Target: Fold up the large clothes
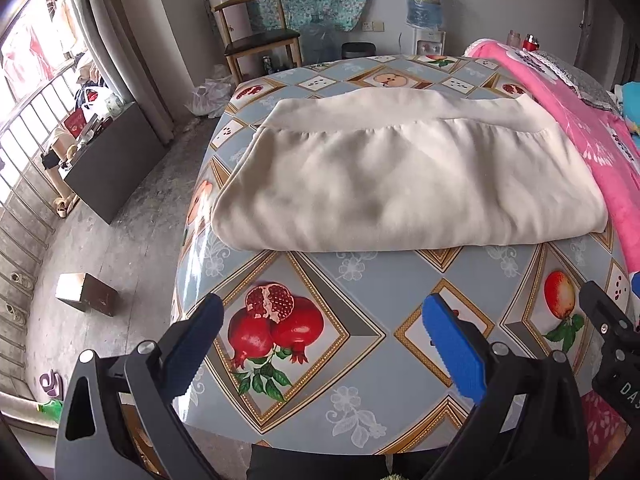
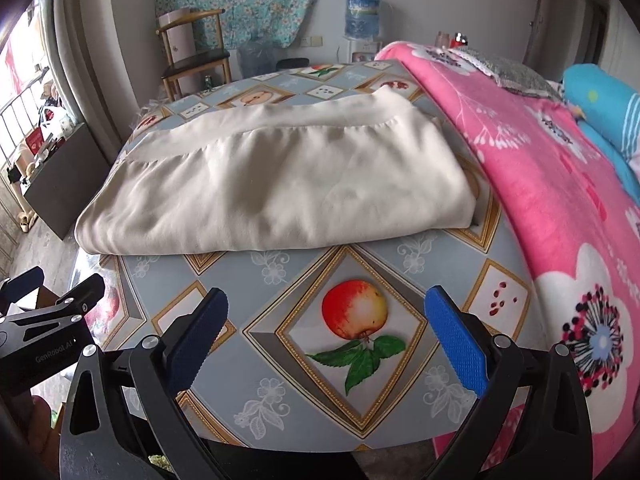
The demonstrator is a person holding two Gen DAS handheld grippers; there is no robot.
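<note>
Left gripper: jaws spread wide, nothing between them; hovering over the near edge of the bench, toward its left corner.
Right gripper: jaws likewise parted and empty; just beside the left one, above the near edge.
Bench: glossy oilcloth printed with fruit; probably slick, so cloth likely to slide instead of bunching.
Garment: cream cloth already doubled into a thick pad, lying across the middle of the bench, well apart from both grippers; near fold running parallel to the near edge, banded hem toward the far edge.
Handling: soft, limp, light for its bulk; several layers, so liable to sag and splay open if lifted by one layer only.
Where to hold: near-left corner and near-right corner, pinching through all layers together.
Pink blanket: along the right edge of the bench, touching or almost touching the garment; a risk of catching it too.
</note>
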